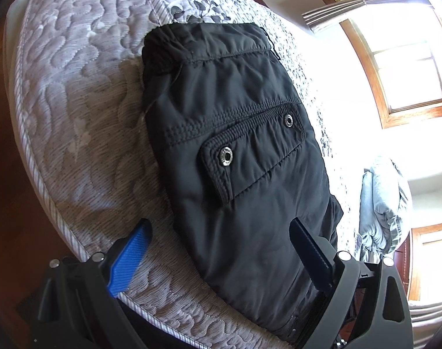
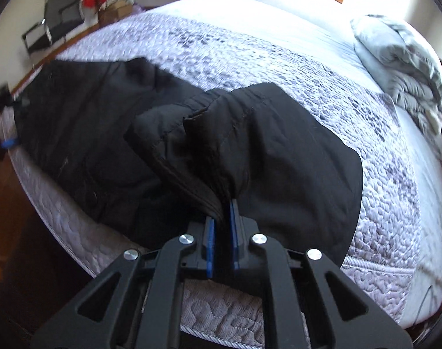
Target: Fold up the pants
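While you are looking through the left wrist camera, your left tool (image 1: 221, 250) is standing wide open, its blue pad over the quilted bed (image 1: 75, 116) and its dark finger over the black pants (image 1: 235, 145), gripping nothing; the pants are lying flat near the mattress edge, snap pocket (image 1: 250, 157) facing up. Through the right wrist camera, your right tool (image 2: 222, 218) is pinching a bunched fold of the pants (image 2: 264, 145), lifting it above the bed (image 2: 381, 218).
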